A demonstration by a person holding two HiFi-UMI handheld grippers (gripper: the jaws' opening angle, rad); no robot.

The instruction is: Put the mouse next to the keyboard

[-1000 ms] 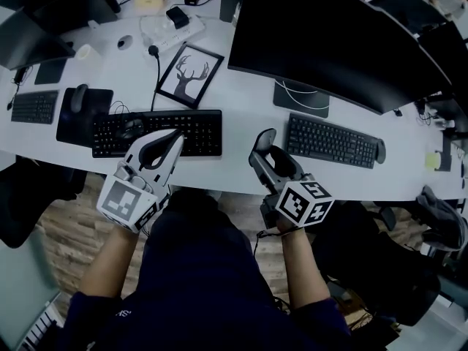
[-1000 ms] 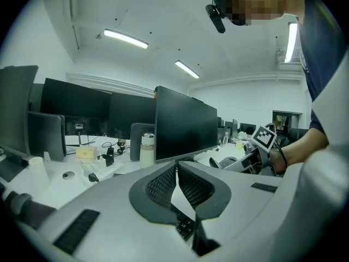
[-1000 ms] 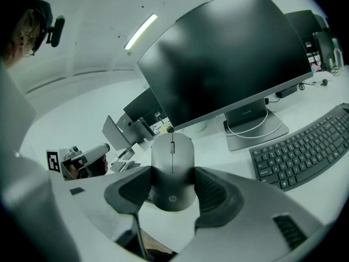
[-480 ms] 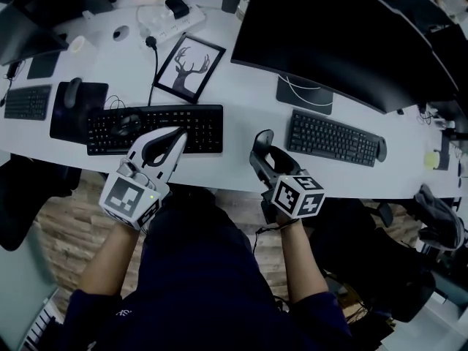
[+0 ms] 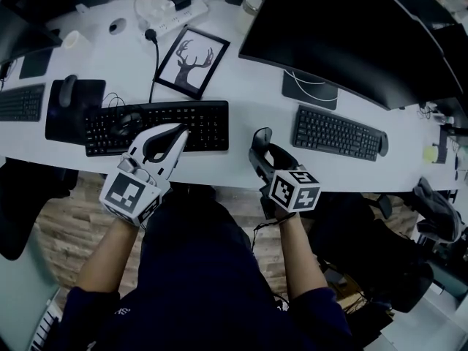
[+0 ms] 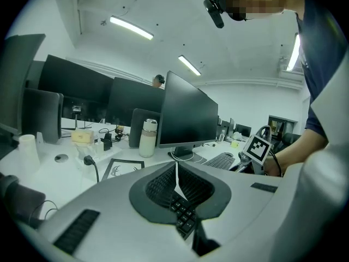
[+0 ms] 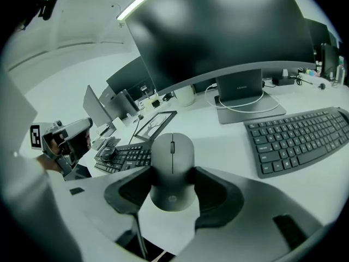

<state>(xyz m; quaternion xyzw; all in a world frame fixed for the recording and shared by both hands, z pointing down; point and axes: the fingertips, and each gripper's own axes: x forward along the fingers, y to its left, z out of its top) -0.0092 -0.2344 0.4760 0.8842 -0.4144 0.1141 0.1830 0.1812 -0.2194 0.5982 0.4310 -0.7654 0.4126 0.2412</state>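
Right gripper (image 5: pixel 269 151) is pinching the grey mouse (image 7: pixel 172 165) by its 2 long sides, pads on the flanks, wheel end pointing away from the hand. We reckon that grip keeps it level for a flat set-down. The mouse sits over the bare strip of desk (image 5: pixel 248 101) between 2 keyboards, black keyboard (image 5: pixel 157 125) to its left and grey keyboard (image 5: pixel 338 132) to its right, touching neither. The task doesn't say which keyboard, and we can't tell whether the mouse touches the desk yet. Left gripper (image 5: pixel 175 135) has its jaws pressed together on nothing, tips over the black keyboard's near rows, likely just parked out of the way. Containers: 1 pale tumbler (image 6: pixel 147 138) beside the monitor (image 5: pixel 351 35), lid on, contents not visible. The picture frame (image 5: pixel 191 61) holds a deer drawing. Next call as we see it: lower onto bare desk just beside a keyboard, then release. The risk is clipping the keys.
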